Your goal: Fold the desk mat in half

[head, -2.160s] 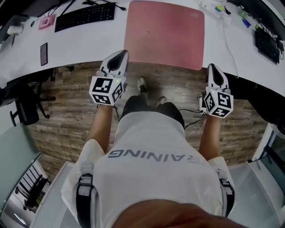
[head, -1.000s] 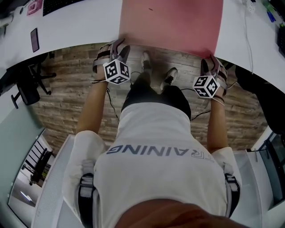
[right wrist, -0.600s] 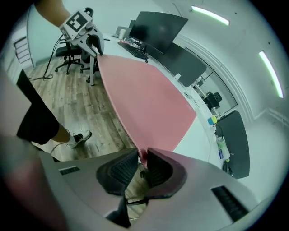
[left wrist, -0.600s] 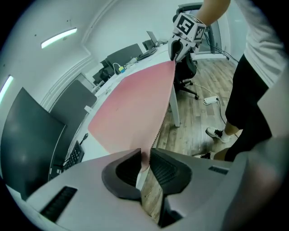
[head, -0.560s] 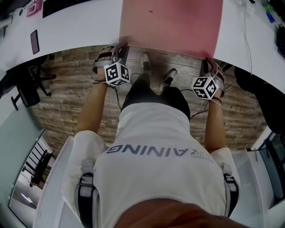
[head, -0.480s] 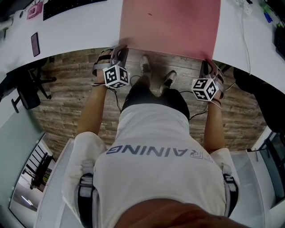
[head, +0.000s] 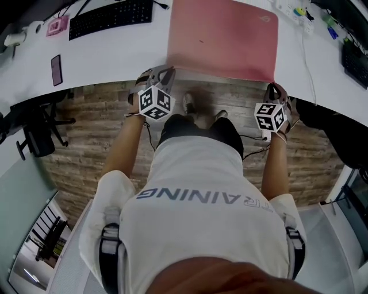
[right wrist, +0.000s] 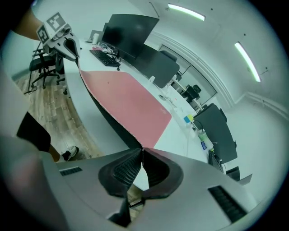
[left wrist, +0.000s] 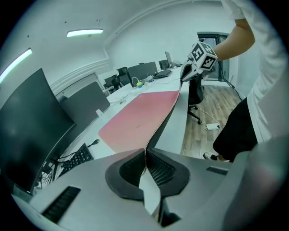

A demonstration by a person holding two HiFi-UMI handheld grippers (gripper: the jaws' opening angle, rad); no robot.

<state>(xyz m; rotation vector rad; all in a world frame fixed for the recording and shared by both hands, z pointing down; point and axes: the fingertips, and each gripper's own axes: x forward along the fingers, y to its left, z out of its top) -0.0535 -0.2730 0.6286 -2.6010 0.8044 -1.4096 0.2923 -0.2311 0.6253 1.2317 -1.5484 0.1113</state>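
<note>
The pink desk mat (head: pixel 221 37) lies on the white desk (head: pixel 109 51), and its near edge is raised off the desk front. My left gripper (head: pixel 163 73) holds the near left corner. My right gripper (head: pixel 275 89) holds the near right corner. In the left gripper view the mat's edge (left wrist: pixel 160 122) runs straight into the left gripper (left wrist: pixel 146 151), whose jaws have just been closing on it. The right gripper view shows the same: the mat's dark underside and stitched edge (right wrist: pixel 113 119) pinched in the right gripper (right wrist: pixel 142 151), also just closed.
A black keyboard (head: pixel 112 17), a dark phone (head: pixel 56 69) and a small pink item (head: pixel 59 26) lie left of the mat. Cables and small items (head: pixel 293 11) sit at the back right. Monitors (right wrist: pixel 131 29) stand behind. An office chair (head: pixel 34 138) is at the left, on the wooden floor.
Both grippers reached the mat's near corners, closed on them and rose, lifting the near edge off the desk front.
</note>
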